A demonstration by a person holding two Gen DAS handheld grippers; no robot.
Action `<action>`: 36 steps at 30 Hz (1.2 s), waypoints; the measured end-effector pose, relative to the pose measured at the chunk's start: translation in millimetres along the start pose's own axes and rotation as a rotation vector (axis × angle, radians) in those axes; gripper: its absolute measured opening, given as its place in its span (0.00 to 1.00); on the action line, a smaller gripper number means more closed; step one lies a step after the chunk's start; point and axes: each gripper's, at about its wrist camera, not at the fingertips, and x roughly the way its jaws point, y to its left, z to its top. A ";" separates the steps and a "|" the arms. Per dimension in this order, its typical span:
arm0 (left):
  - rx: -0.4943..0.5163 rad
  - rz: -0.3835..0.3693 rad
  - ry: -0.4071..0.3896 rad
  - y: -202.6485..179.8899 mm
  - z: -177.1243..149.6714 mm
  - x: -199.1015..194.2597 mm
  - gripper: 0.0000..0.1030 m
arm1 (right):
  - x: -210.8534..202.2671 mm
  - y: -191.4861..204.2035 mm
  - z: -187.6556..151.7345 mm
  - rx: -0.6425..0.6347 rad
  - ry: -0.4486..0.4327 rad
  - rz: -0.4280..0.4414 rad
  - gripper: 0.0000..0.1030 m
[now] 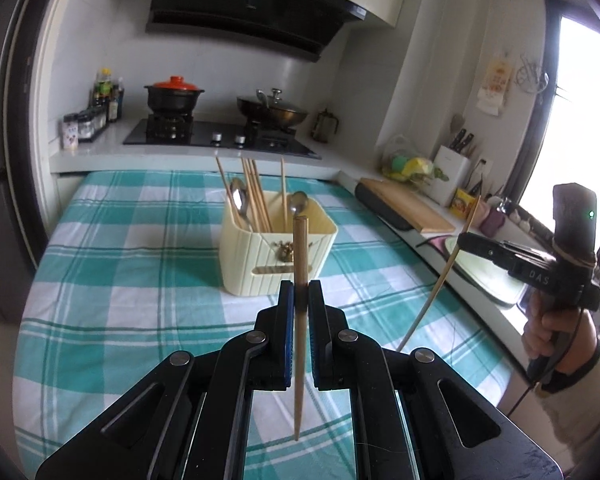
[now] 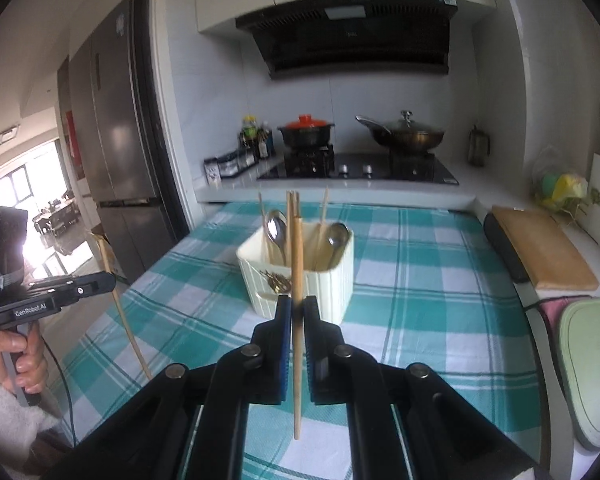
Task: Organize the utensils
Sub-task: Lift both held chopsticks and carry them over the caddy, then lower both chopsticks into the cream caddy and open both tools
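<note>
A cream ribbed utensil holder (image 1: pixel 278 254) stands on the teal checked tablecloth (image 1: pixel 120 272), holding several wooden chopsticks and two metal spoons (image 1: pixel 240 200). It also shows in the right wrist view (image 2: pixel 300 276). My left gripper (image 1: pixel 301 292) is shut on an upright wooden chopstick (image 1: pixel 299 264), short of the holder. My right gripper (image 2: pixel 297 308) is shut on another upright chopstick (image 2: pixel 297 264), also short of the holder. Each gripper shows in the other's view, the right gripper (image 1: pixel 466 240) and the left gripper (image 2: pixel 108 278), each with its chopstick.
A stove (image 1: pixel 220 136) with a red-lidded pot (image 1: pixel 175 94) and a lidded wok (image 1: pixel 274 112) lies behind the table. A wooden cutting board (image 1: pixel 406 204), knife block (image 1: pixel 454 168) and green tray (image 2: pixel 592 364) line the right counter. A refrigerator (image 2: pixel 112 128) stands at left.
</note>
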 end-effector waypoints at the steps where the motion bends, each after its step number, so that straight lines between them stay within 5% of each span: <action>1: -0.001 -0.001 0.001 0.8 0.4 -0.4 0.05 | 1.8 0.8 -0.5 -0.007 0.009 -0.003 0.06; 9: 0.018 0.013 0.035 1.6 5.1 7.2 0.05 | 18.4 -5.2 -3.0 -0.035 0.096 -0.022 0.06; 13: 0.025 -0.006 -0.062 -2.4 45.8 -12.9 0.05 | 20.7 -9.8 17.8 -0.083 0.077 -0.050 0.06; 18: 0.082 0.024 -0.244 -15.7 123.5 -28.4 0.05 | 12.2 -10.2 85.3 -0.138 -0.089 -0.069 0.06; 23: 0.112 0.107 -0.379 -19.0 180.7 5.9 0.05 | 22.8 -8.4 141.9 -0.142 -0.266 -0.069 0.06; 28: 0.028 0.117 -0.262 8.1 190.0 85.8 0.05 | 84.7 -16.6 152.0 -0.108 -0.251 -0.040 0.06; 36: -0.077 0.129 -0.010 50.4 149.4 191.1 0.05 | 213.3 -52.2 109.8 0.036 0.090 0.007 0.06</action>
